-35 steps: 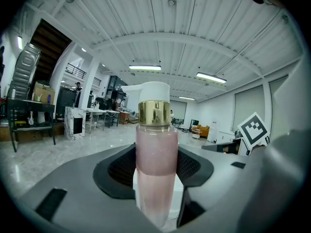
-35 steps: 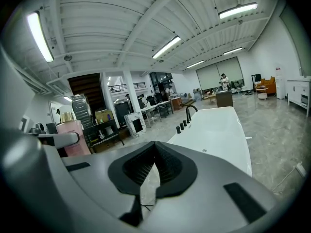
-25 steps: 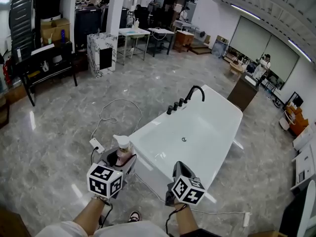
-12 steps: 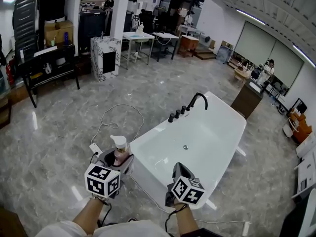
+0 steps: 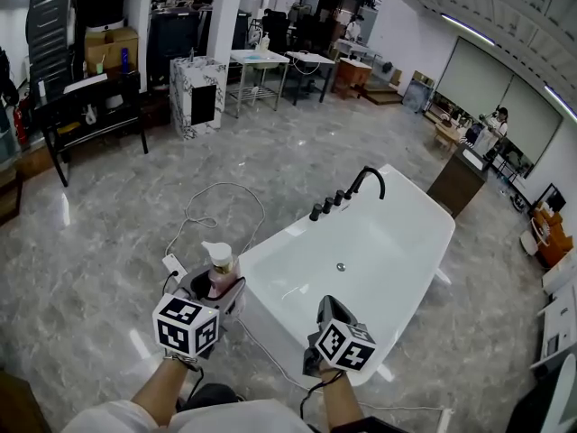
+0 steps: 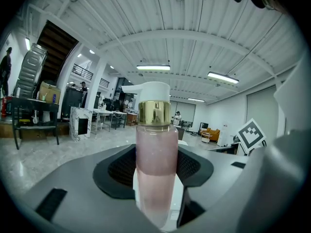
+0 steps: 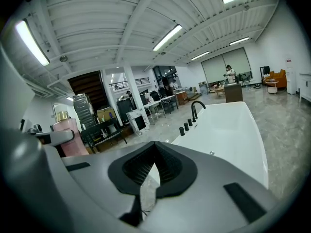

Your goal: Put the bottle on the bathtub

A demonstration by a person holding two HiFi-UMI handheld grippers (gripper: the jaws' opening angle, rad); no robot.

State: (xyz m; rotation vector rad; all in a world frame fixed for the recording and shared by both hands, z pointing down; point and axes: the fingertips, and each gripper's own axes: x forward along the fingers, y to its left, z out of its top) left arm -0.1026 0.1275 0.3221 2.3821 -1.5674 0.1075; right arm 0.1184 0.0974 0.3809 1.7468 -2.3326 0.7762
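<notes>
**Pump bottle in grip, not yet on tub**

The left claw (image 5: pixel 215 289) grips a pink pump bottle (image 5: pixel 219 274) by its lower body. The bottle is upright, with its gold collar and white pump head on top. It hangs over the floor just beside the near left corner of the white bathtub (image 5: pixel 270 245), clear of it. The right claw (image 7: pixel 154 165) is closed on nothing, near the tub's front edge.

Recommended: hold the bottle vertical, carry it over the ledge, lower until the base sits flat on the widest part, then release. The ledge looks glossy and narrow, so a tilted set-down risks a slide into the basin.
</notes>
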